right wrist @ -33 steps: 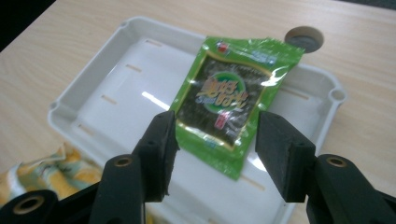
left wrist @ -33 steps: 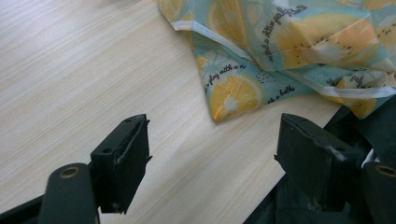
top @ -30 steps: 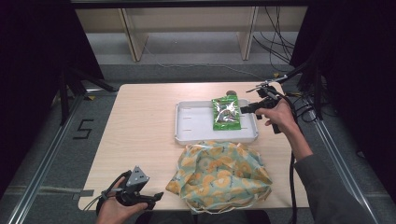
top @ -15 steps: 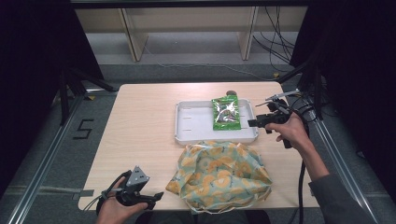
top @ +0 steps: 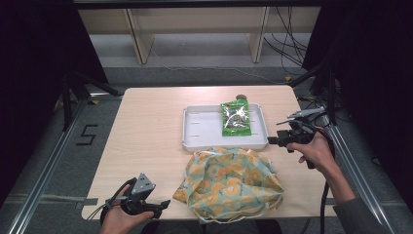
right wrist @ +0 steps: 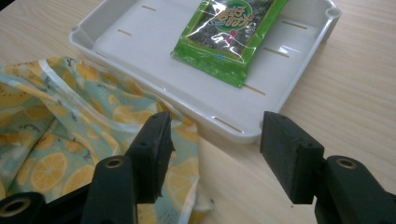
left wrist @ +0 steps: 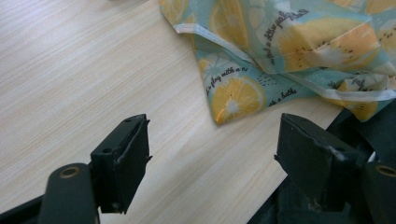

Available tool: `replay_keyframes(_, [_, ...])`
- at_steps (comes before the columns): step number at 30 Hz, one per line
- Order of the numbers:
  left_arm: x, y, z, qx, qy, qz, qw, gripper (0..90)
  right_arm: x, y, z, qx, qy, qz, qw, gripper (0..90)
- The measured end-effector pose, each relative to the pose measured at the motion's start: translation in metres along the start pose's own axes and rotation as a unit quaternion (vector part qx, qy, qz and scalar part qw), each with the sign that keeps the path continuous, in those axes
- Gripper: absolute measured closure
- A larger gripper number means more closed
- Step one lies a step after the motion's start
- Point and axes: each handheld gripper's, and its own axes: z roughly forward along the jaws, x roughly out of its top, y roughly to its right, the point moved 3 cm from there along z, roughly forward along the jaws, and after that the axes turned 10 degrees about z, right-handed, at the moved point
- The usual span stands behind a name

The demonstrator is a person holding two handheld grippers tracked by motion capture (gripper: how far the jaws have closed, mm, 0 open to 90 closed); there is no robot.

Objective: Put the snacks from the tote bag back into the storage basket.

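A lemon-print cloth bag (top: 229,183) lies crumpled at the table's front middle, its corner (left wrist: 233,100) ahead of my left gripper (left wrist: 212,156). That left gripper (top: 160,207) rests open and empty at the front edge, just left of the bag. Behind the bag stands a white tray (top: 204,129) holding a green snack packet (top: 235,118) in its right half. My right gripper (top: 272,140) hovers open and empty at the tray's front right corner. Between its jaws I see the tray rim (right wrist: 233,128), the packet (right wrist: 229,35) beyond and the bag (right wrist: 70,126) on the left.
A small dark object (top: 240,97) sits on the table just behind the tray. Bare wood (top: 146,126) spreads over the table's left half. Metal rails (top: 46,161) run along both sides, and cables (top: 292,48) lie on the floor behind.
My right gripper has drawn back from over the packet toward the front right, coming down beside the tray's front right corner. The packet stays in the tray. The left gripper has not moved.
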Motion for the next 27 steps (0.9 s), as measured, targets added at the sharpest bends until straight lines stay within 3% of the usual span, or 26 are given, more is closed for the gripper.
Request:
replay_keyframes(2, [0.0,0.001,0.0,0.001,0.003,-0.007,1.0,24.9,-0.004,0.004,-0.003,-0.002,0.008,-0.015,0.9999,43.5])
replay_keyframes(3, [0.0,0.001,0.001,0.002,0.005,-0.013,0.9999,24.9,-0.007,0.004,-0.007,-0.007,-0.013,-0.013,0.9998,43.1])
replay_keyframes(4, [0.0,0.001,0.001,0.006,0.006,-0.014,0.9999,24.9,-0.01,0.005,-0.009,-0.006,-0.018,-0.014,0.9997,42.5])
replay_keyframes(6, [0.0,0.0,0.0,0.001,0.004,-0.009,1.0,24.9,-0.015,0.007,-0.011,-0.008,-0.01,-0.021,0.9997,41.3])
replay_keyframes(7, [0.0,0.0,0.0,0.005,0.005,-0.01,0.9999,24.9,-0.02,0.008,-0.01,-0.016,0.01,-0.003,0.9998,41.1])
replay_keyframes(11, [0.0,0.0,0.0,0.006,0.007,-0.012,0.9999,24.9,-0.034,0.014,-0.015,-0.018,0.016,0.007,0.9997,39.9])
replay_keyframes(12, [0.0,-0.001,-0.001,0.006,0.004,-0.009,0.9999,24.9,-0.036,0.015,-0.017,-0.015,0.015,0.004,0.9998,39.7])
replay_keyframes(13, [0.0,-0.001,-0.001,0.006,0.004,-0.009,0.9999,24.9,-0.04,0.017,-0.02,0.003,0.002,-0.003,1.0,39.4])
replay_keyframes(14, [0.0,0.0,0.0,0.006,0.004,-0.009,0.9999,24.9,-0.043,0.017,-0.023,-0.003,-0.013,0.001,0.9999,38.7])
replay_keyframes(16, [0.0,-0.001,-0.001,0.004,0.003,-0.002,1.0,24.9,-0.05,0.018,-0.025,-0.021,-0.011,0.006,0.9997,37.8])
replay_keyframes(19, [0.001,-0.001,-0.001,0.006,0.004,-0.002,1.0,24.9,-0.058,0.019,-0.024,-0.001,-0.003,0.006,1.0,37.6])
replay_keyframes(22, [0.0,-0.002,-0.001,0.004,0.001,0.004,1.0,24.9,-0.067,0.02,-0.024,-0.007,-0.014,0.013,0.9998,37.1])
replay_keyframes(23, [0.0,-0.001,-0.001,0.006,0.004,-0.001,1.0,24.9,-0.069,0.021,-0.025,-0.007,-0.017,0.004,0.9998,36.9])
replay_keyframes(27, [0.0,-0.001,-0.001,0.007,0.005,-0.009,0.9999,24.9,-0.076,0.021,-0.024,-0.019,-0.023,0.014,0.9994,36.6])
